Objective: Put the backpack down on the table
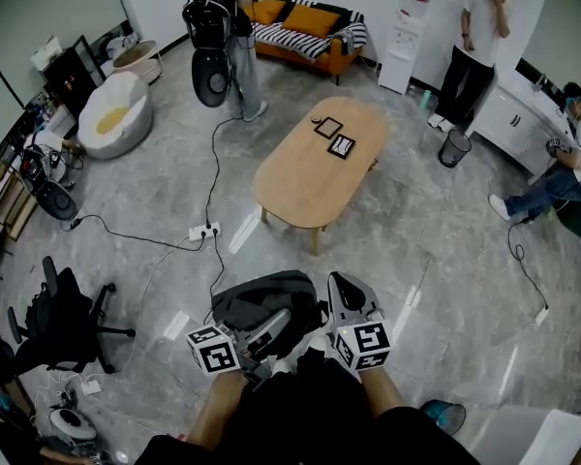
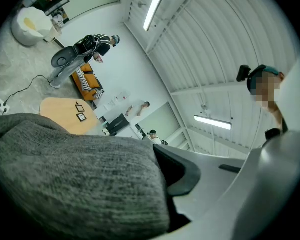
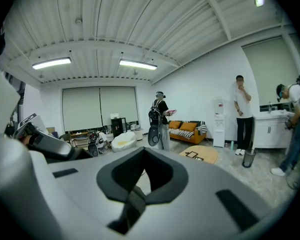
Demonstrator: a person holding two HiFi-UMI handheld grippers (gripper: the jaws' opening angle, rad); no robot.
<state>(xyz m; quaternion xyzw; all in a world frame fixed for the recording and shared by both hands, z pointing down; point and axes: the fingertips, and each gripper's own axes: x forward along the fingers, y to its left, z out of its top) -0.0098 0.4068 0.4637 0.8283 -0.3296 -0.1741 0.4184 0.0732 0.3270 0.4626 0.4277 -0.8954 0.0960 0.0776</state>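
A dark grey backpack [image 1: 261, 303] hangs low in front of me between both grippers, above the floor. My left gripper [image 1: 276, 323] is shut on its grey fabric [image 2: 75, 174], which fills the left half of the left gripper view and hides one jaw. My right gripper [image 1: 345, 287] is at the bag's right side. In the right gripper view its jaws [image 3: 142, 151] meet on a dark strap [image 3: 132, 206]. The oval wooden table [image 1: 310, 177] stands ahead in the middle of the room, also visible as the table [image 2: 60, 111] and the table [image 3: 202, 154].
Two dark frames [image 1: 334, 136] lie on the table's far end. A power strip with cables [image 1: 203, 231] lies on the floor between me and the table. An office chair [image 1: 63, 323] stands at left, a bin [image 1: 453, 148] at right. A person [image 1: 223, 37] stands beyond, by an orange sofa [image 1: 305, 27].
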